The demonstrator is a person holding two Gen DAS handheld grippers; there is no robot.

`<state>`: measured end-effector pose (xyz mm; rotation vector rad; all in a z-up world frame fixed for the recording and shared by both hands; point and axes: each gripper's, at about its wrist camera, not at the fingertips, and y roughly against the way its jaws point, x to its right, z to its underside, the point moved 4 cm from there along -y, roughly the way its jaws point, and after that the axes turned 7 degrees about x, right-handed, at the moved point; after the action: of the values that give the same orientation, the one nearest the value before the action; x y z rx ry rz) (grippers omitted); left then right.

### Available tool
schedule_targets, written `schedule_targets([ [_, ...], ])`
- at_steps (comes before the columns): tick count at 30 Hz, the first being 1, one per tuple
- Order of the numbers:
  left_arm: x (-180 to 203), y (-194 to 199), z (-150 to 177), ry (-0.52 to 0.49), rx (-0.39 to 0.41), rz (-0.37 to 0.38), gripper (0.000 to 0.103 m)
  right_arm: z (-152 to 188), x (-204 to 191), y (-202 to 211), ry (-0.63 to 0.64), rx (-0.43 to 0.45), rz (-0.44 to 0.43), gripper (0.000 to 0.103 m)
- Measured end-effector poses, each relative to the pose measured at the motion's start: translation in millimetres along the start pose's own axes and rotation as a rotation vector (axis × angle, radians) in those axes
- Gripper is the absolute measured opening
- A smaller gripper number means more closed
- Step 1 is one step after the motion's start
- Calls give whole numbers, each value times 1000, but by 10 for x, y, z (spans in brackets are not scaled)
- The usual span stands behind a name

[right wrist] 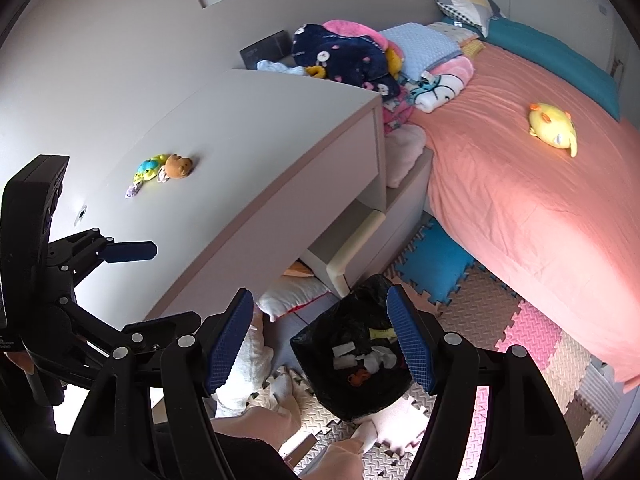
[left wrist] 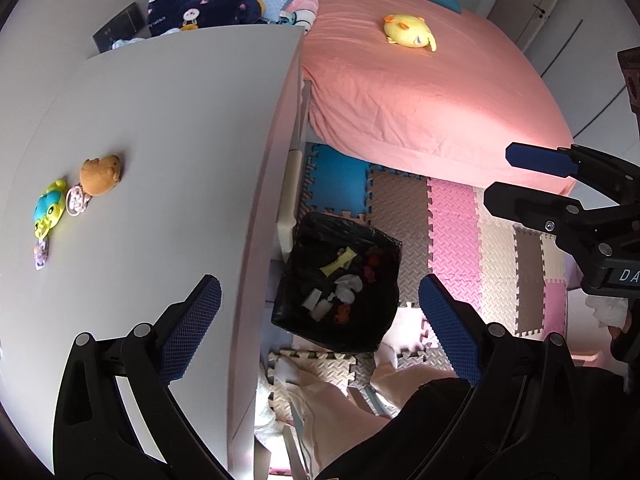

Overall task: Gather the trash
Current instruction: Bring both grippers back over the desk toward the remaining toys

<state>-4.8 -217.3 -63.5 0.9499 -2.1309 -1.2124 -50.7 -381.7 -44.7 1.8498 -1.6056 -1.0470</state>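
Bed [left wrist: 420, 100] with pink sheet fills 1 to 3 o'clock in the left wrist view; a yellow plush [left wrist: 409, 31] lies on it.

Surface [left wrist: 160, 140], white, takes 9 to 12 o'clock. It carries only small toys: a brown plush [left wrist: 100, 174], a blue-yellow toy [left wrist: 49, 210]. No scraps show on it.

Foam mat [left wrist: 452, 216] on the floor, at center and 4 o'clock.

Bin [left wrist: 340, 284], black-lined, stands on the mat at center, just beside the surface's edge. Trash [left wrist: 348, 286] lies inside: white crumpled paper, yellow strip, red-orange bits.

Left tongs [left wrist: 320, 324] gape wide, empty, straddling the bin in view. Right tongs [right wrist: 320, 340] also parted, nothing between the pads, above the bin.

Judgement: the drop-off looks done, with both tongs free over the bin. Next move calls for finding any leftover scrap, possibly the white pieces on the floor by the bin, and bringing one pair of tongs down around it.
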Motion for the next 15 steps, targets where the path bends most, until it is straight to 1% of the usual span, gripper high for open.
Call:
schedule_targets([
  [9,-551,91,98,77,9,-40,96,-209,-496,-285,61,-21,-44,70],
  [15,-913,155,176,152,14,-74,96,-314,-834,-480,115,-48,-75,70],
])
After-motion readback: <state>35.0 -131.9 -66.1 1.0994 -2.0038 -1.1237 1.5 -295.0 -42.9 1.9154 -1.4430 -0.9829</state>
